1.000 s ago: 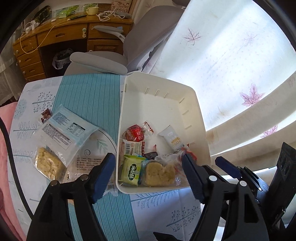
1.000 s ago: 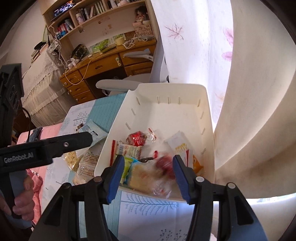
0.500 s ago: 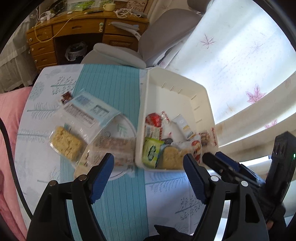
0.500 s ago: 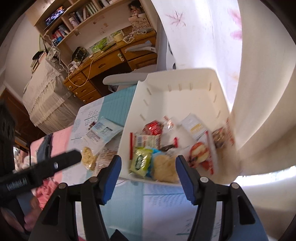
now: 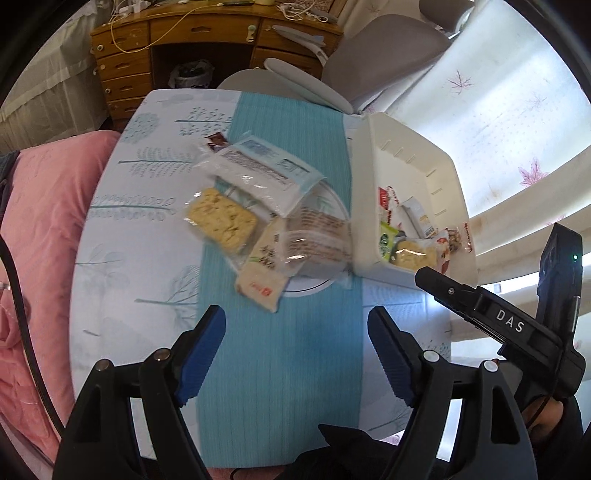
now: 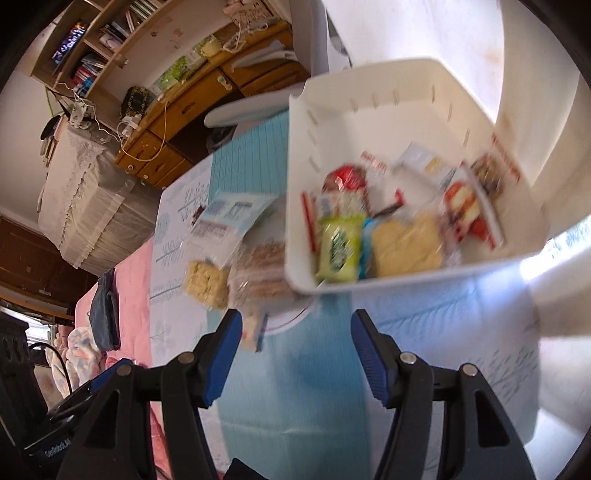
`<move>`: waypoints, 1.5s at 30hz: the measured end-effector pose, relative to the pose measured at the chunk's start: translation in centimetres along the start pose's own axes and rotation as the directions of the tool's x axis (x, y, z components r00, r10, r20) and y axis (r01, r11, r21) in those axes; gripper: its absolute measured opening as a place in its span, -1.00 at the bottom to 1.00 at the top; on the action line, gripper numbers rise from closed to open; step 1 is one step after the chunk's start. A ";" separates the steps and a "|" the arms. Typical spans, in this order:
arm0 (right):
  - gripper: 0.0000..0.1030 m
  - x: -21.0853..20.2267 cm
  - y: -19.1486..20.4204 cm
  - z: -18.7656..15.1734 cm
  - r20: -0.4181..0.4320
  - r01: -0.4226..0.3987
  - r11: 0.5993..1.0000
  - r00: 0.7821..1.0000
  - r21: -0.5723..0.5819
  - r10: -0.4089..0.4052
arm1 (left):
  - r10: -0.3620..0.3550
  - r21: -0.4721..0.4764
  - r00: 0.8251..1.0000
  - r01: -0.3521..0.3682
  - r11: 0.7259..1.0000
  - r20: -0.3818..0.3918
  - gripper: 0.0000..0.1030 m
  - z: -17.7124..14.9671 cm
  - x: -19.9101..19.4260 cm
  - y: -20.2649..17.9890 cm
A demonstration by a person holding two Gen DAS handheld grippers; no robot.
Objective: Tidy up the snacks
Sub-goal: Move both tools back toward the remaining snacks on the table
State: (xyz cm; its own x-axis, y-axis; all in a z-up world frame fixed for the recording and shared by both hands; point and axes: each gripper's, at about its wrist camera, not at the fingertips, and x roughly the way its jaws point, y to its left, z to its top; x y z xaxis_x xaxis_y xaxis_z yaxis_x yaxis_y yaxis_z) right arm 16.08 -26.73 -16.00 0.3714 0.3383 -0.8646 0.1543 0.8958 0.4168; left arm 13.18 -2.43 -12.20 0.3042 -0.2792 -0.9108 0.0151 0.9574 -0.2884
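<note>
A white bin stands on the table's right side with several wrapped snacks in it, among them a green packet, a yellow cake and a red-and-white pack. Left of it, loose snacks lie over a white plate: a pale blue packet, a yellow cake pack, a clear pack of brown bars and a white packet. My left gripper hovers over the teal runner near these, its jaws opening and empty. My right gripper hangs open and empty before the bin's near-left corner.
A small dark candy lies at the table's far left. Pink bedding borders the table on the left. A grey office chair and a wooden desk stand beyond the far edge. Sunlit curtains hang right of the bin.
The right gripper let a clear pack with red print drop into the bin and drew back. The left gripper swung left from the bin's front to over the runner by the loose snacks.
</note>
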 end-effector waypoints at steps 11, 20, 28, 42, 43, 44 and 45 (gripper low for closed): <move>0.52 2.0 6.3 -4.2 0.002 -0.005 0.996 1.000 0.091 0.005 | 0.030 0.056 1.000 -0.030 0.998 0.008 0.58 -0.5 -4.2 7.4; 0.52 3.6 9.7 -7.1 0.055 -0.011 0.980 0.999 0.198 0.000 | 0.042 0.187 0.999 -0.042 0.981 0.004 0.59 1.1 -5.6 11.5; 0.52 4.6 11.7 -8.5 0.088 0.006 0.967 0.996 0.254 -0.029 | 0.026 0.298 1.000 -0.029 0.954 0.015 0.58 4.3 -6.0 12.7; 0.52 6.8 10.5 -6.8 0.138 0.065 0.966 0.985 0.250 -0.102 | 0.019 0.332 1.000 -0.014 0.943 -0.014 0.58 11.2 -1.3 10.8; 0.52 7.0 10.2 -6.7 0.142 0.063 0.965 0.985 0.256 -0.102 | 0.017 0.325 0.999 -0.006 0.946 -0.029 0.58 11.7 -0.5 10.5; 0.52 7.3 9.9 -6.5 0.148 0.061 0.963 0.984 0.264 -0.103 | 0.016 0.317 0.999 -0.002 0.948 -0.041 0.58 12.2 0.3 10.3; 0.52 7.5 9.6 -6.3 0.159 0.055 0.960 0.982 0.274 -0.102 | 0.015 0.311 0.999 0.001 0.950 -0.047 0.58 12.6 0.9 10.0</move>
State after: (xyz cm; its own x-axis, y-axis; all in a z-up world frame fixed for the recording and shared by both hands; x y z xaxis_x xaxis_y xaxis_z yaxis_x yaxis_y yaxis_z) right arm 14.53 -13.79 -20.25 0.4945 0.1955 -0.8469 0.4192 0.7999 0.4295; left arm 25.60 7.86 -12.23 0.2588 -0.2684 -0.9279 0.3109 0.9326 -0.1831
